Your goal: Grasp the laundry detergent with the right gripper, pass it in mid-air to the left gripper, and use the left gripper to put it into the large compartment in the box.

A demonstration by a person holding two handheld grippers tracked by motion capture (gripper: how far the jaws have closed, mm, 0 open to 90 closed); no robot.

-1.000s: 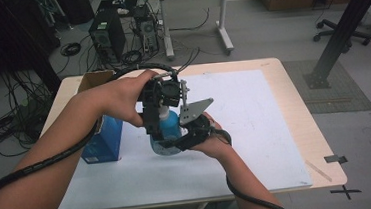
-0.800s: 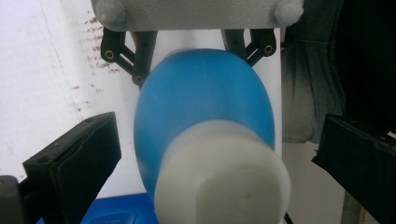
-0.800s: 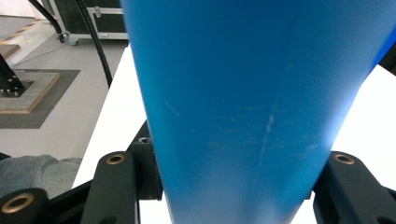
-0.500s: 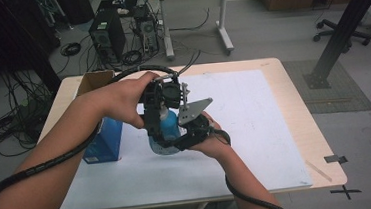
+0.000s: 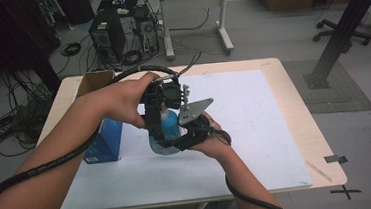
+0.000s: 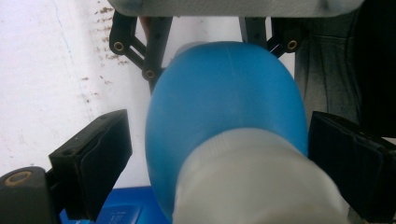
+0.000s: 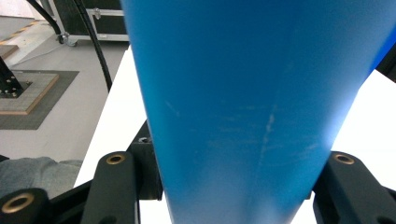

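A blue bottle (image 5: 169,125) with a pale cap (image 6: 252,182) stands above the white sheet at mid-table. My right gripper (image 5: 179,142) comes in low from the right and is shut on the bottle's body (image 7: 243,93), with a jaw on each side of my right gripper (image 7: 231,186). My left gripper (image 5: 160,135) reaches down from above over the bottle's top. Its jaws have just been closing around the bottle's shoulder (image 6: 224,93). A gap still shows at the left pad (image 6: 100,163) of my left gripper (image 6: 219,154).
A blue box (image 5: 103,138) stands on the table just left of the hands, and an open cardboard box (image 5: 94,81) sits at the back left corner. The white sheet (image 5: 260,128) covers most of the tabletop. Computers and cables lie on the floor beyond.
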